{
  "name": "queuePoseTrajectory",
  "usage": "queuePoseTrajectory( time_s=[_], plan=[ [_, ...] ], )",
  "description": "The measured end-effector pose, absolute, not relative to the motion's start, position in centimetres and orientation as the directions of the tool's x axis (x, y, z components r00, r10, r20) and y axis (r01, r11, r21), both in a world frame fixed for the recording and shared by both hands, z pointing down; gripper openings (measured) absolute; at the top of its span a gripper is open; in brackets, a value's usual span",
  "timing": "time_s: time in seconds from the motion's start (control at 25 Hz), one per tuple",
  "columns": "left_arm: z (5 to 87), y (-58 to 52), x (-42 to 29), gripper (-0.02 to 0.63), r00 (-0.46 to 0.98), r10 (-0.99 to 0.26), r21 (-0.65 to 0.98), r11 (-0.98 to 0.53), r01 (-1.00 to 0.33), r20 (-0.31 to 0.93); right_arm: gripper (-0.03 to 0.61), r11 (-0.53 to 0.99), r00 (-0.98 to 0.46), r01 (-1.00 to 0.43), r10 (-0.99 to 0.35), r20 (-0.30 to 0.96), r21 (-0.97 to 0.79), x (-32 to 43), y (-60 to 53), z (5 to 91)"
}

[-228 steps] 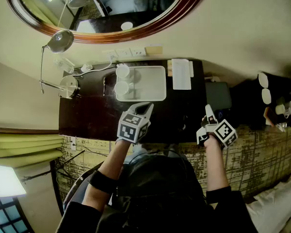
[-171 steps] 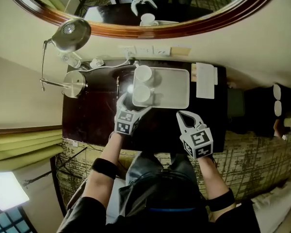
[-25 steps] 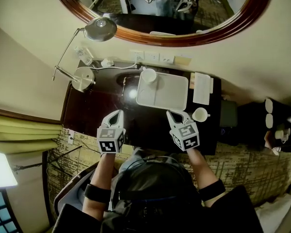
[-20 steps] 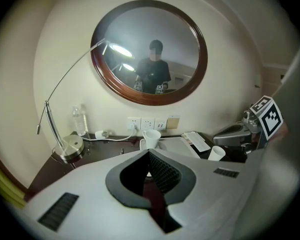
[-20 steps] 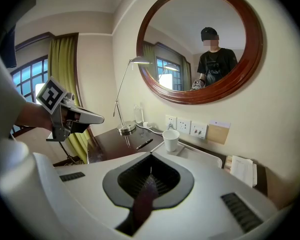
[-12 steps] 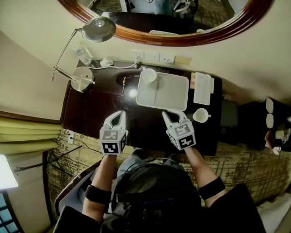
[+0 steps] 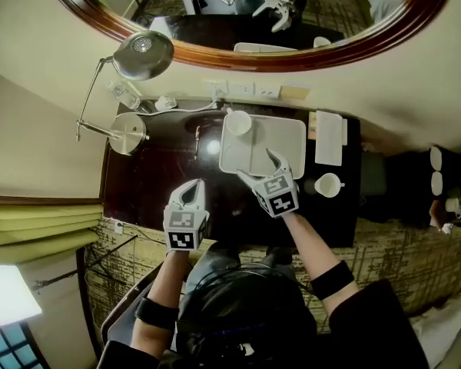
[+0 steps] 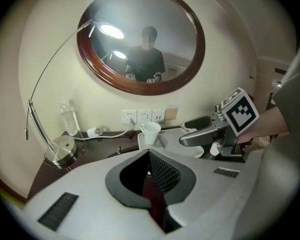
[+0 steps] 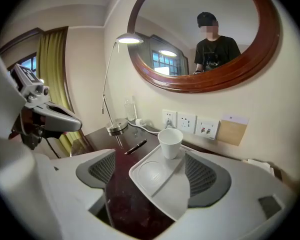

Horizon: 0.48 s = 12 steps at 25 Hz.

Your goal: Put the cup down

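White cup with a small handle stands on the dark wood surface, just right of the flat white tray. The right gripper is by the tray's near edge, its jaws opening and pinching nothing. The left gripper has its jaws pressed together.

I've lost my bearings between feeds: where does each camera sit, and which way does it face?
Head view: on the person's head, looking steeply down at desk and tray; forearms, left claw, right claw show.
Left gripper view: on the left claw, facing the mirror; shut jaws in foreground.
Right gripper view: on the right claw, facing the tray; jaws opening, nothing gripped.
All share the cup on the tray.
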State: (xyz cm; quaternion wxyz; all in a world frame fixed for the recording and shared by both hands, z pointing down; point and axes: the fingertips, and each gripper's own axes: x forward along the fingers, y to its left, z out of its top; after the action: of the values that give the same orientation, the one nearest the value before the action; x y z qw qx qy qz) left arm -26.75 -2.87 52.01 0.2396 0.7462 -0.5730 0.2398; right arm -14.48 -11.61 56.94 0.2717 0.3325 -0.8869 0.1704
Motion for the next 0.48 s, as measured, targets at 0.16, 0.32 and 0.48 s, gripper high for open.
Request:
queuePoseTrajectory(
  time_s=[0.16,0.32,0.48],
  plan=[
    [53.2,-4.6,-26.6,0.001,0.247,-0.731,0.068,-0.265,-0.962,0.636,0.522,0.695,-0.598,-0.710,-0.513,0.615,-0.111,-15.8,-14.8,58.6],
    [54.2,-6.3,-26.1,0.001,0.272,-0.722,0.076,-0.293,-0.953,0.636,0.541,0.668,-0.570,-0.739,-0.546,0.614,-0.092,-16.9,-18.3,59.9],
    [55.2,-7.2,-26.0,0.001,0.286,-0.714,0.080,-0.308,-0.948,0.639,0.551,0.657,-0.560,-0.749,-0.556,0.614,-0.088,-18.3,-21.2,61.5]
  ],
)
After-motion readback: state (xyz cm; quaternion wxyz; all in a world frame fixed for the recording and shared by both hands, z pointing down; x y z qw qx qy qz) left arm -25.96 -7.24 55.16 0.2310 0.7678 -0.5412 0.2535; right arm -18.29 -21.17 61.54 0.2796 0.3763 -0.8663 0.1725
